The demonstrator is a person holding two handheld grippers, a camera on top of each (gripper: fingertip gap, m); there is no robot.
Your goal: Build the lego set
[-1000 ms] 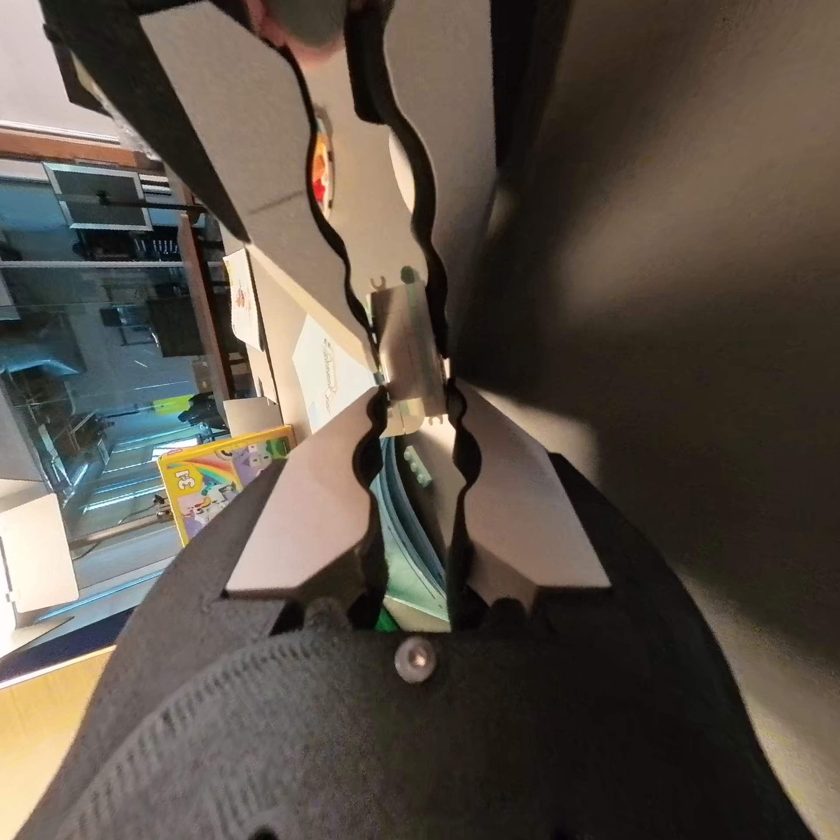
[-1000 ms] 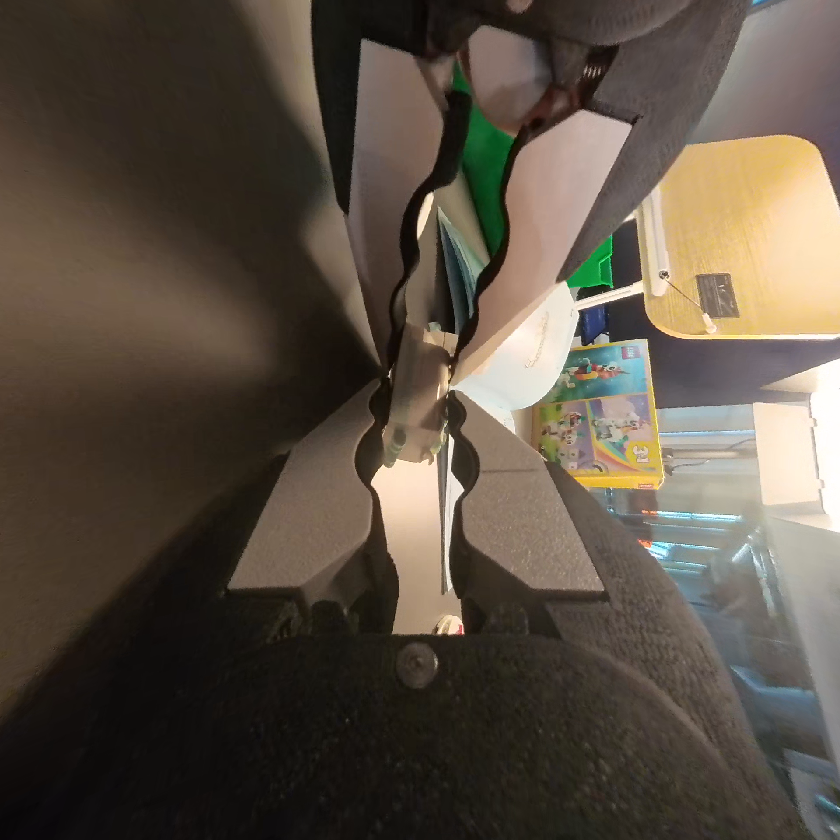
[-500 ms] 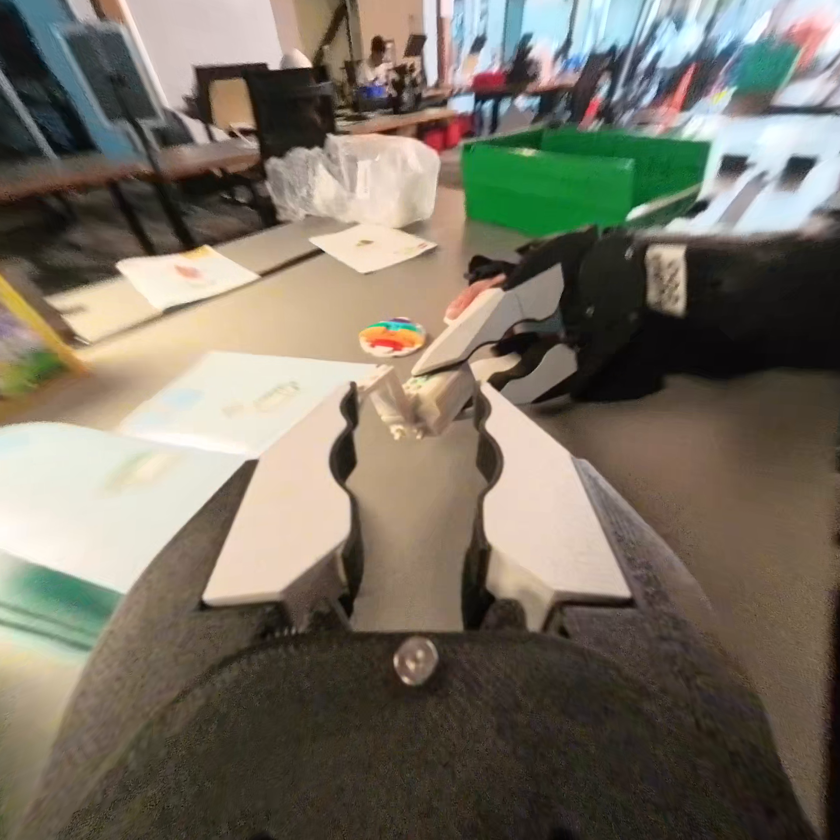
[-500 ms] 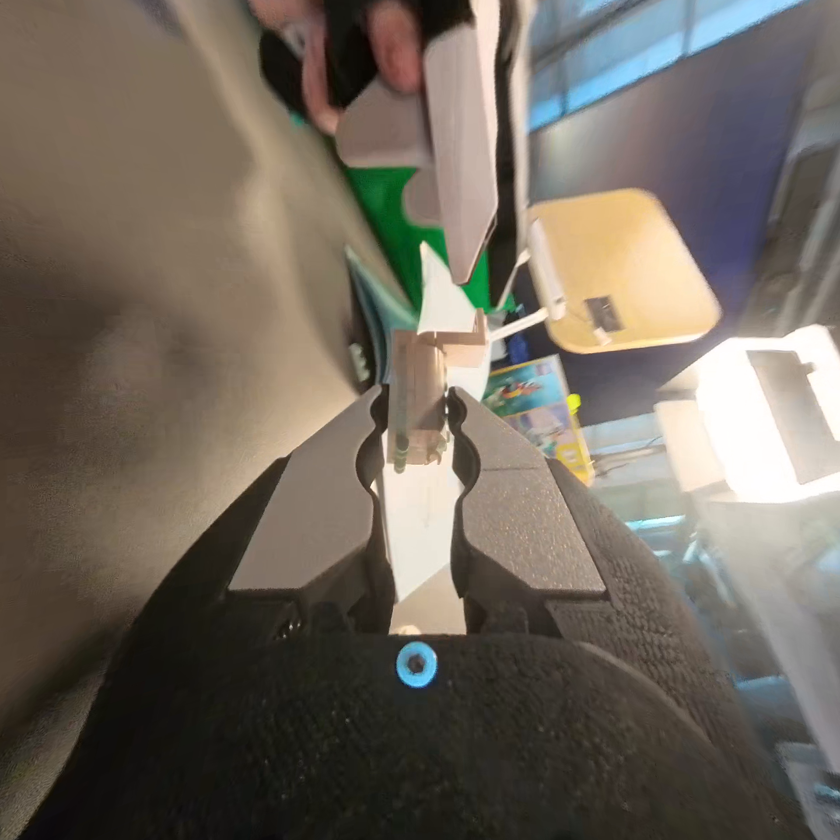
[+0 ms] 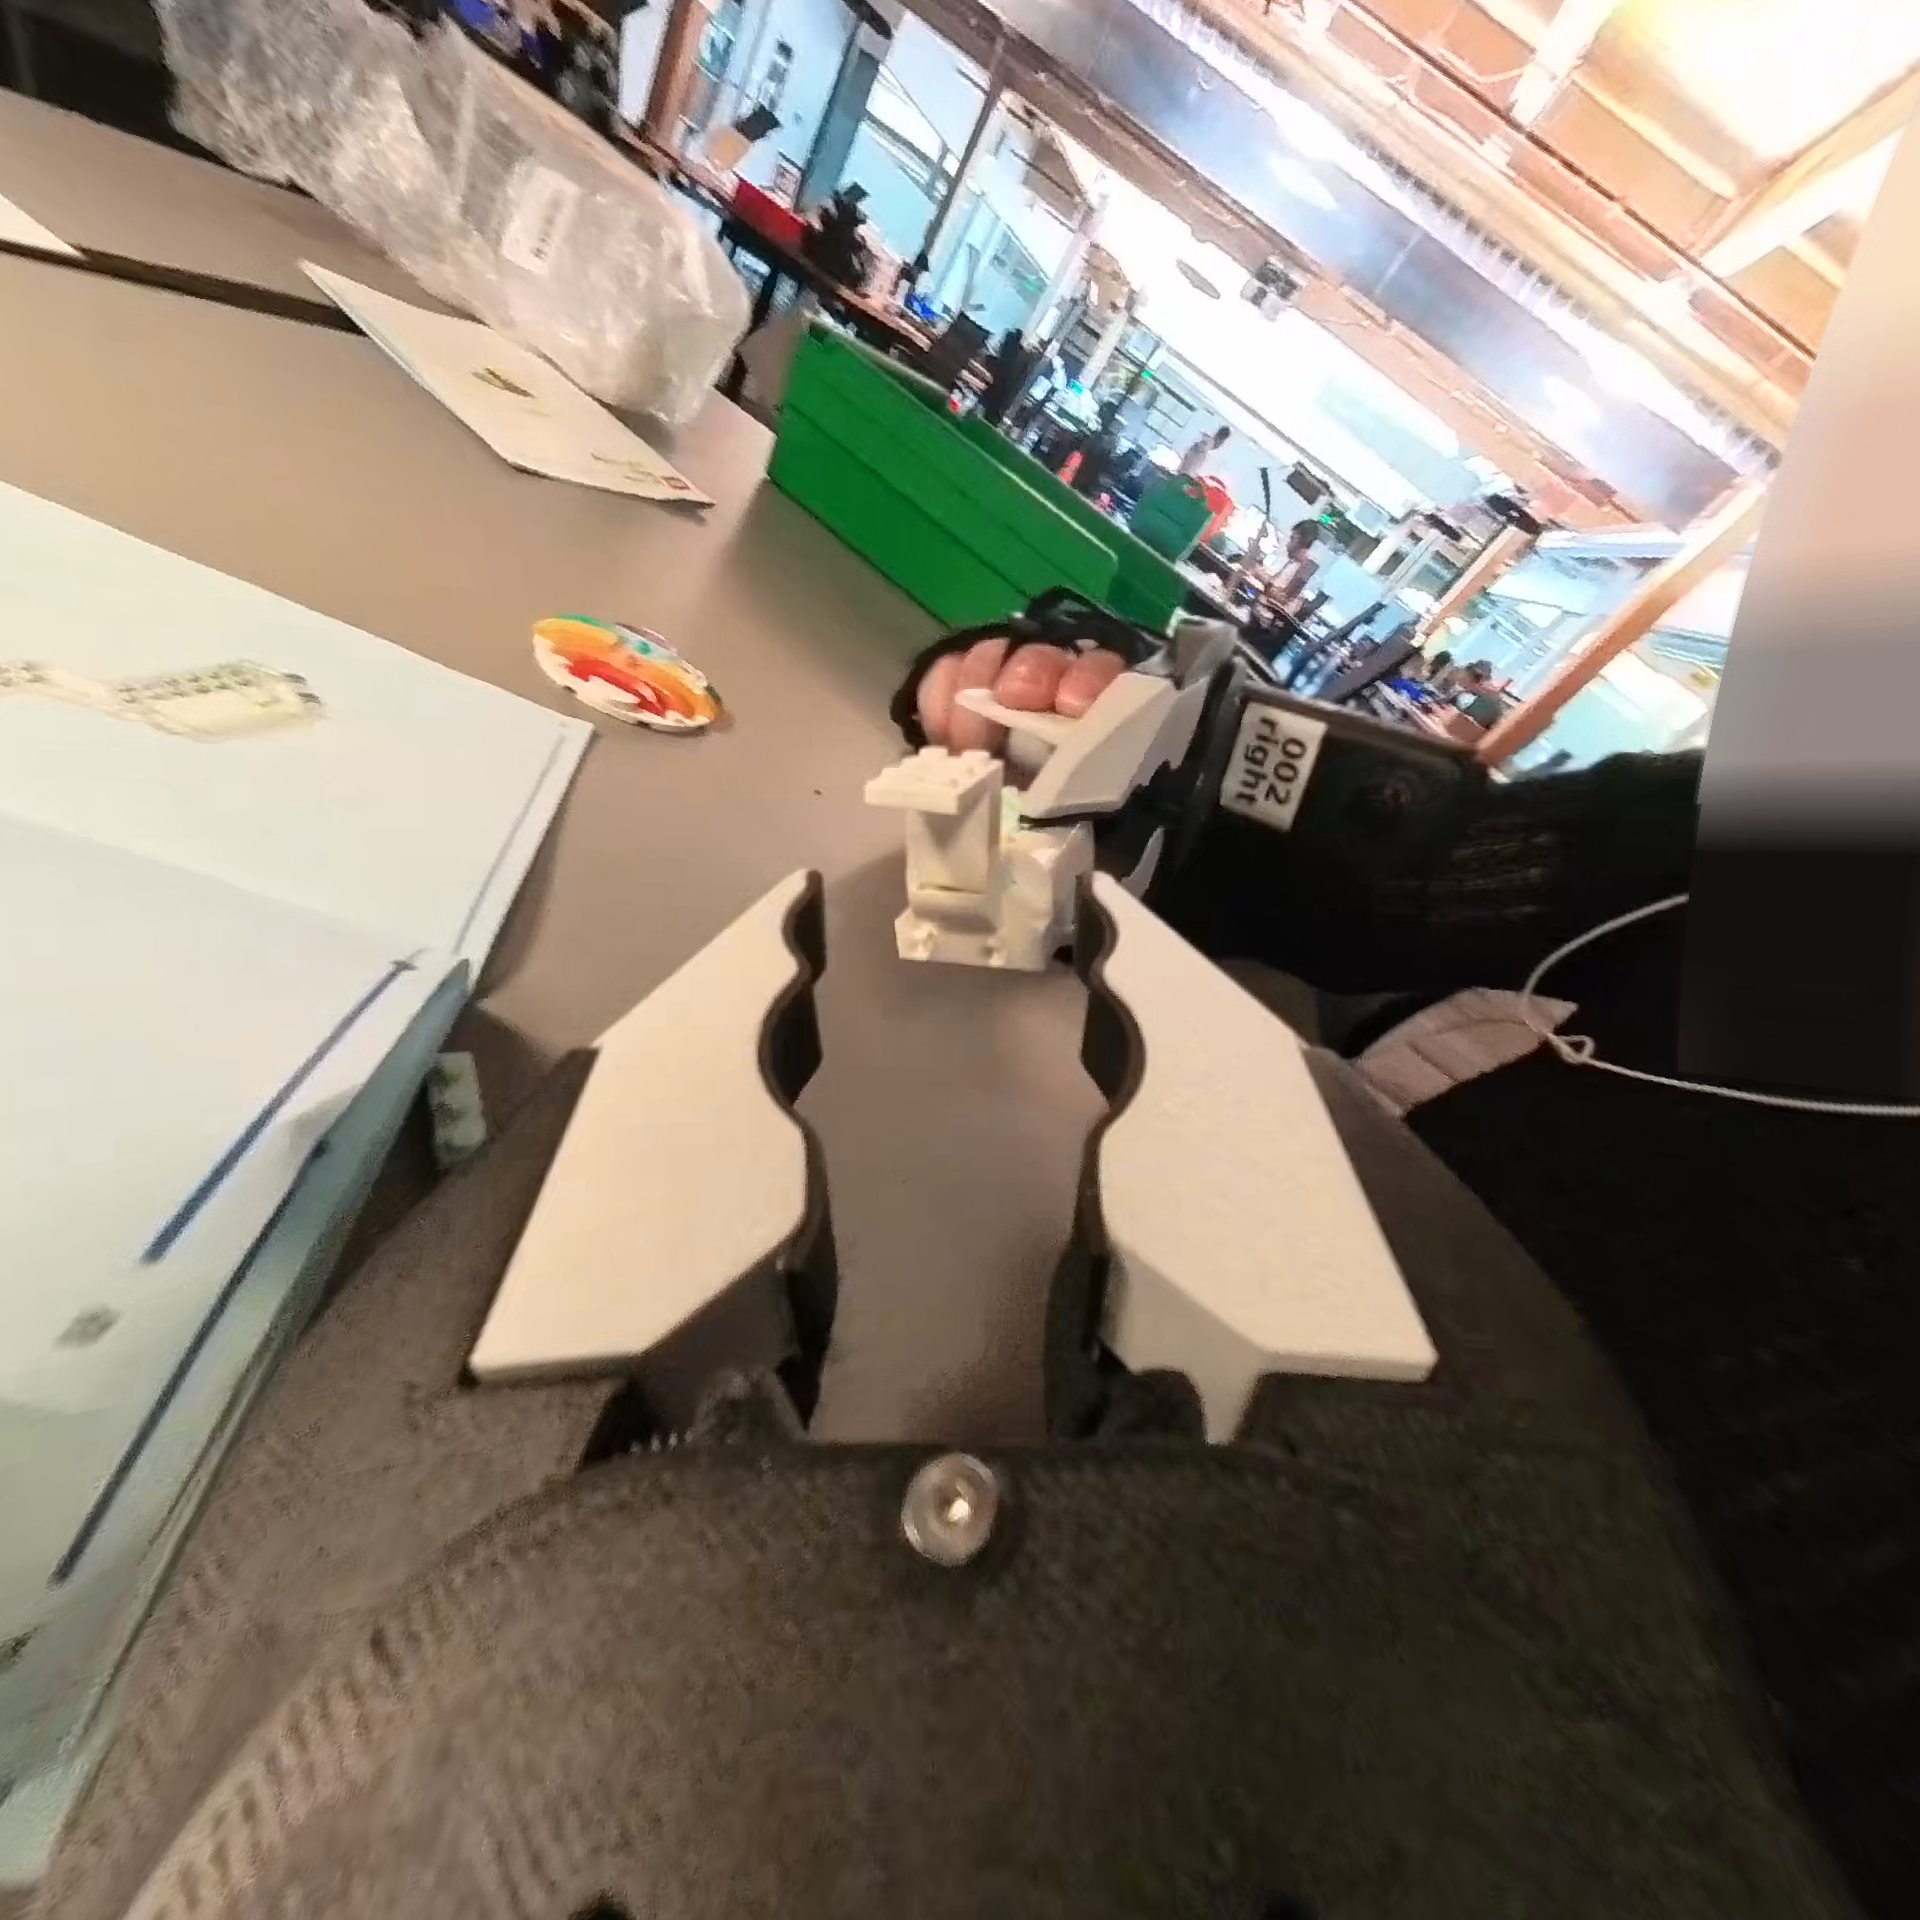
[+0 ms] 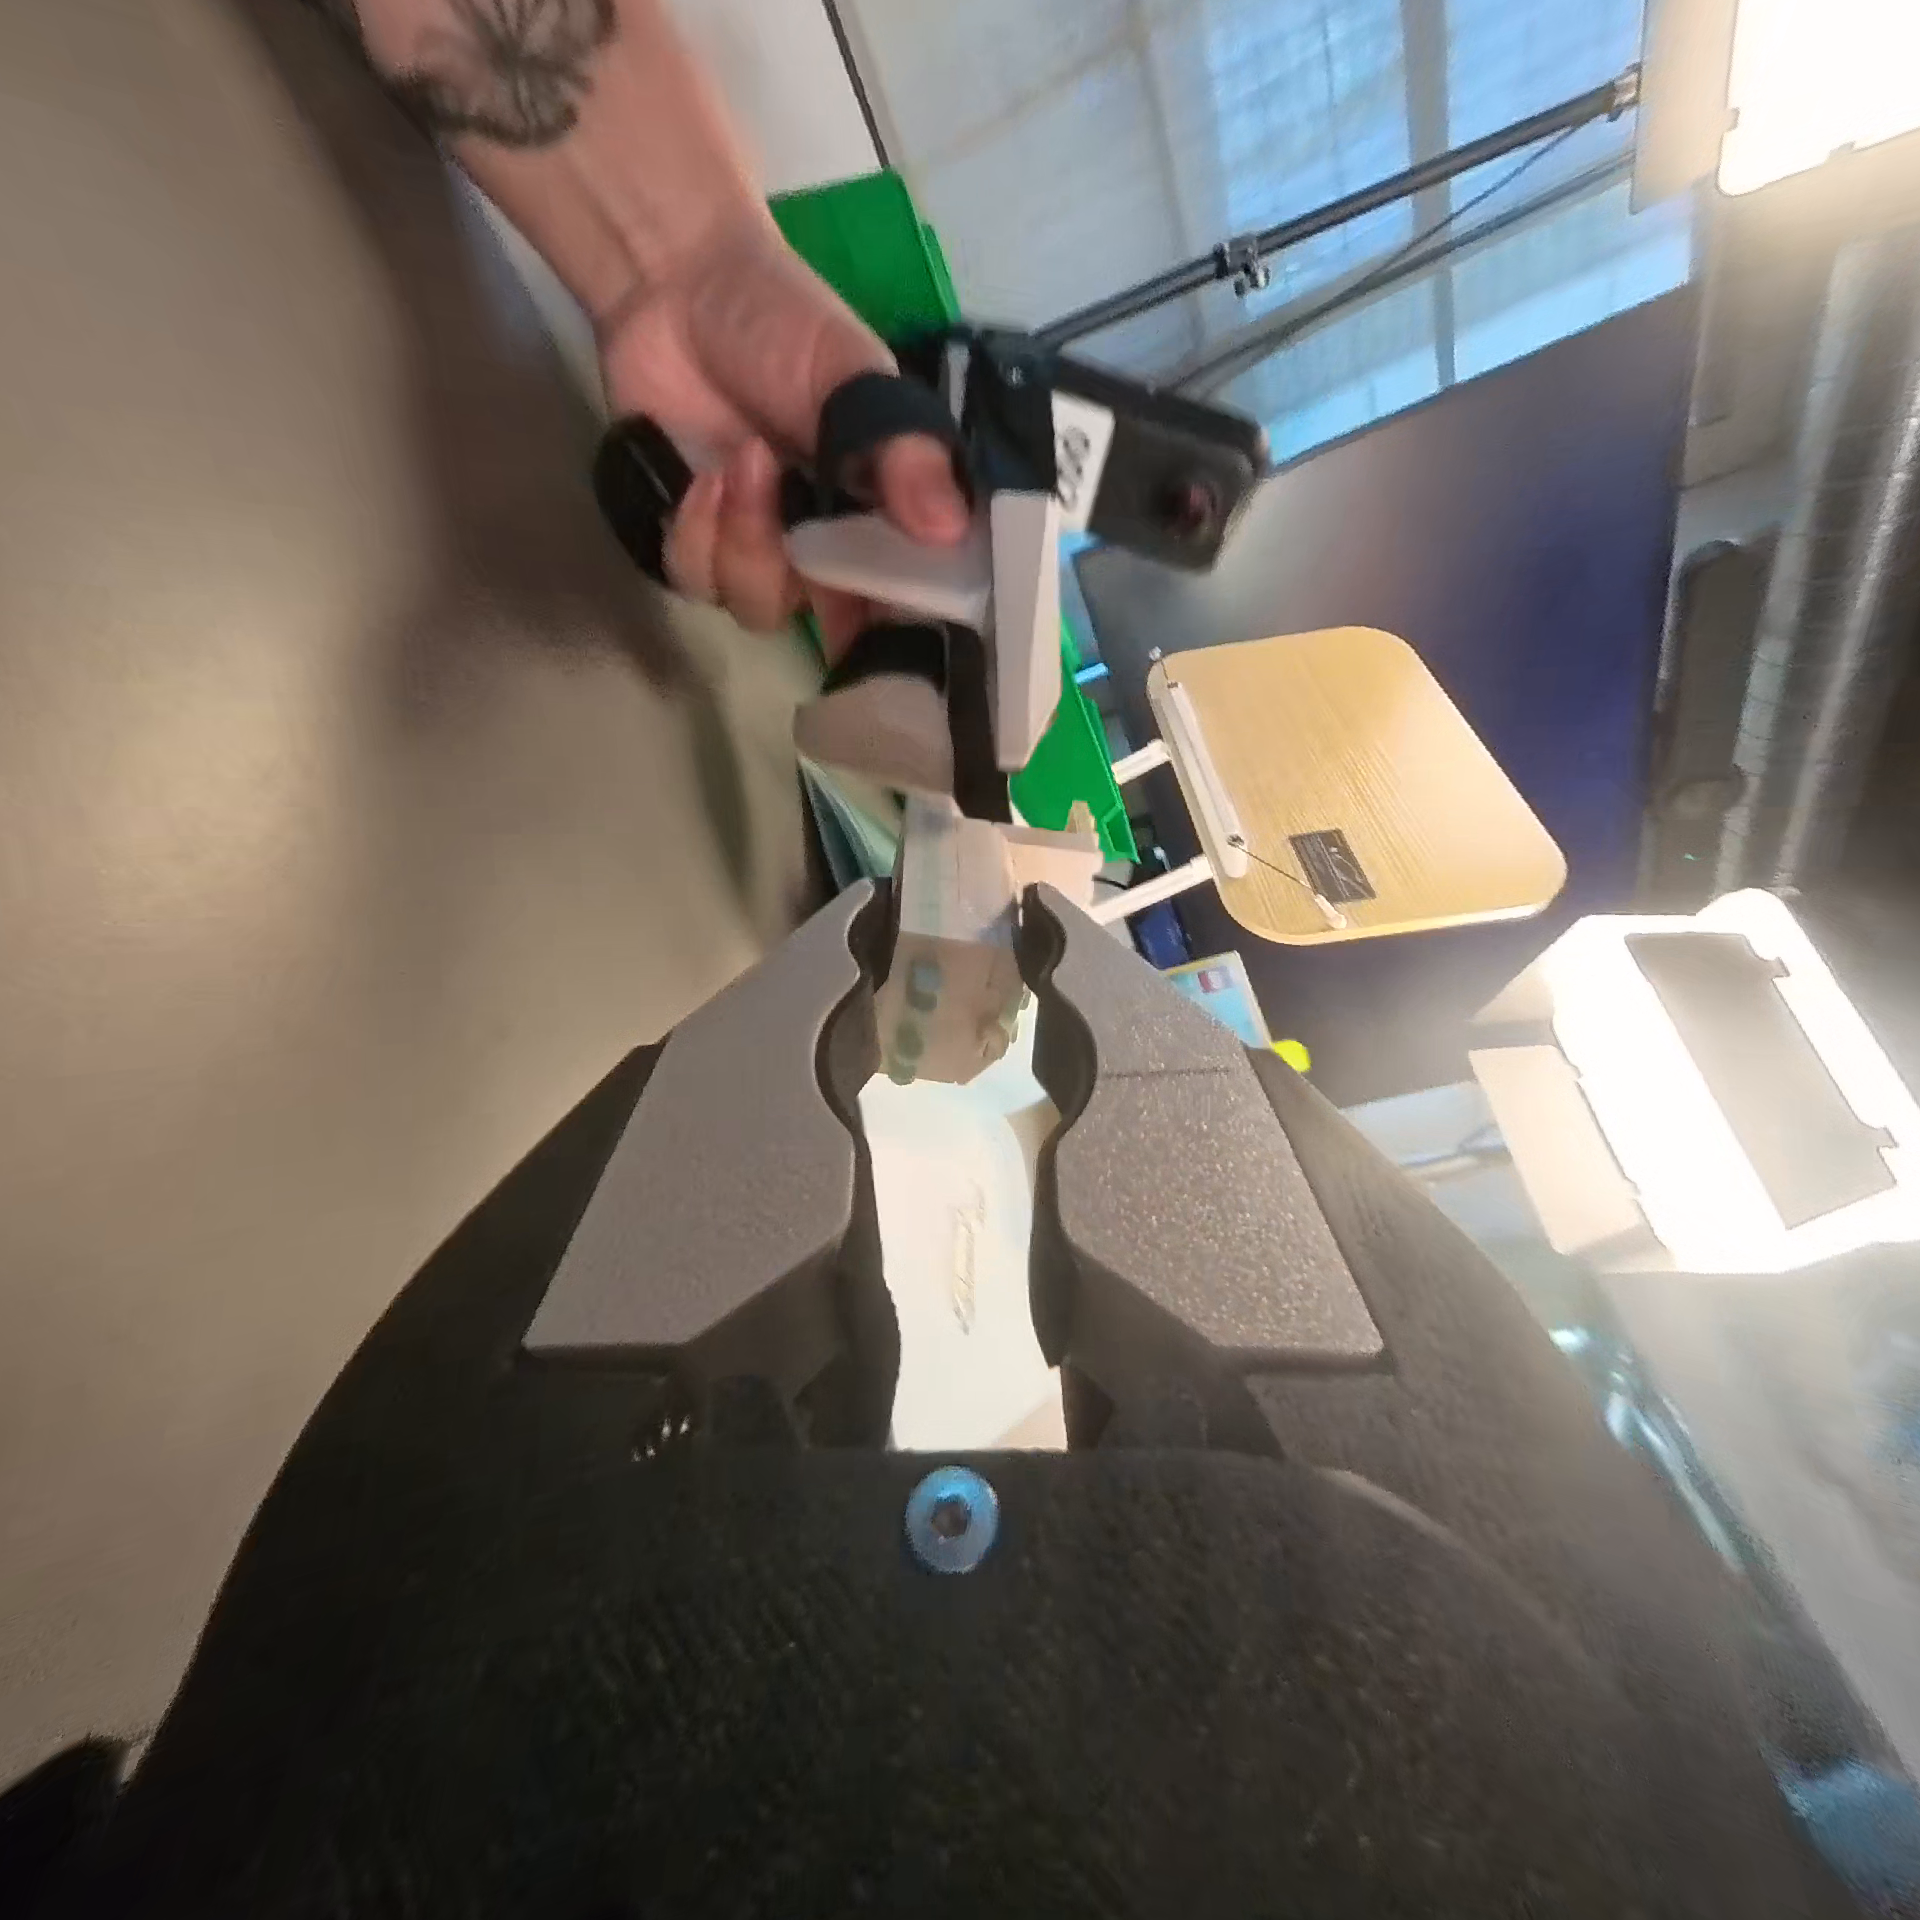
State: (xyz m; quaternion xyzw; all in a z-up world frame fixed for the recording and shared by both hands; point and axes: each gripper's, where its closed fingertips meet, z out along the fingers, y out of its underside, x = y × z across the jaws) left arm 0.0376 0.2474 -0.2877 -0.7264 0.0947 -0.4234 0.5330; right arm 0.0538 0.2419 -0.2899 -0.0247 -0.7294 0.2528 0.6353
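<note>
A small white lego assembly (image 5: 961, 883) with a flat plate on top is held over the grey table (image 5: 312, 395). My right gripper (image 6: 956, 904) is shut on it (image 6: 951, 987); pale green studs show between the fingers. In the left wrist view the right gripper (image 5: 1101, 769) reaches in from the right, held by a hand. My left gripper (image 5: 948, 894) is open and empty, its tips just short of the assembly. In the right wrist view the left gripper (image 6: 966, 665) shows beyond the assembly, held in a hand.
An open instruction booklet (image 5: 208, 883) lies at left with a small pale green piece (image 5: 454, 1112) at its edge. A round rainbow piece (image 5: 623, 675), a paper sheet (image 5: 499, 405), a plastic bag (image 5: 468, 187) and a green bin (image 5: 935, 499) lie farther back. Only a small space, under 4 cm, lies between the two pairs of fingers.
A second ago both grippers pinched the assembly. My left gripper has let go, opened and drawn back. My right gripper keeps the assembly, and both have swung round.
</note>
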